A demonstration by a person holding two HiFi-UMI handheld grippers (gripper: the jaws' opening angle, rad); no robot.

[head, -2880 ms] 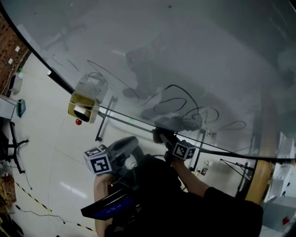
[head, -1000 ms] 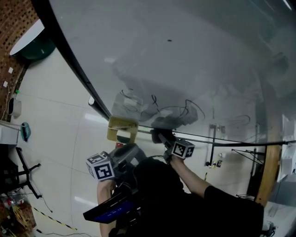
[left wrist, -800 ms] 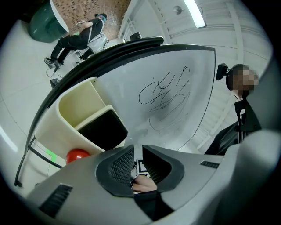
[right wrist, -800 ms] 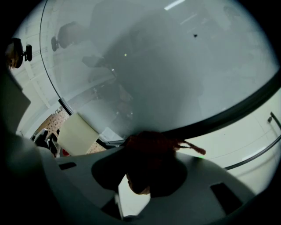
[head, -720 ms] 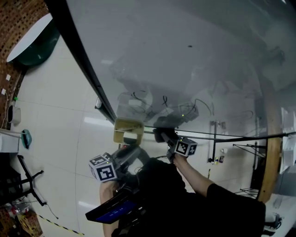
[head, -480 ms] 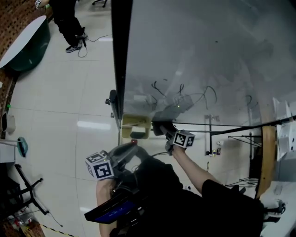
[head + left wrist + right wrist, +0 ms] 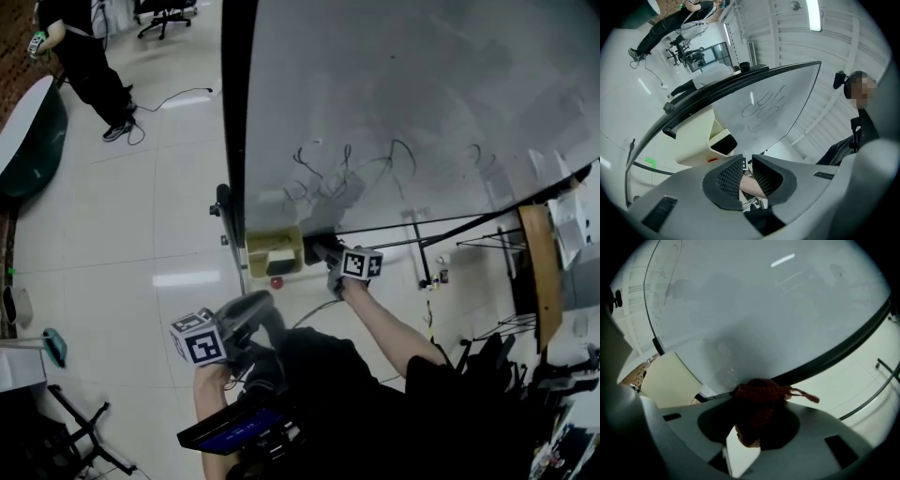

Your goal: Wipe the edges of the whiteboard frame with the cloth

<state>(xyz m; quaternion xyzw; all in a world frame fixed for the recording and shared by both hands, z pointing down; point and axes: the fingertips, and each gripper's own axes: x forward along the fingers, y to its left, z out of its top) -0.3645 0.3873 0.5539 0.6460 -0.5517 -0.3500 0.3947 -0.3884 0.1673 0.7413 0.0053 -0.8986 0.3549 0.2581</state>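
Right gripper point(image 7: 756, 423) first: its jaws are clamped on the dark red knitted cloth point(image 7: 758, 397), which bulges up over them with one loose strand trailing off to the right. The cloth sits right at the black frame point(image 7: 834, 356) that borders the whiteboard point(image 7: 764, 305); I can't say for sure that it presses on it. In the head view my right arm point(image 7: 394, 333) is stretched forward and away from the body. The forearm is bare and the marker cube point(image 7: 359, 263) is on top. The tip is up at the board's lower left corner, just beside a beige tray point(image 7: 274, 251) that hangs there. A small red thing point(image 7: 276, 281) shows just below that tray.

Over to the left gripper point(image 7: 746, 171): the jaws are a narrow slit apart with nothing held. What shows through the gap is the right forearm farther off. My left forearm point(image 7: 202, 403) is held low and close to the chest, with the gripper pointing up toward the board. Dark scribbles point(image 7: 347, 169) run across the board's lower part. A person point(image 7: 84, 56) stands well apart on the floor.
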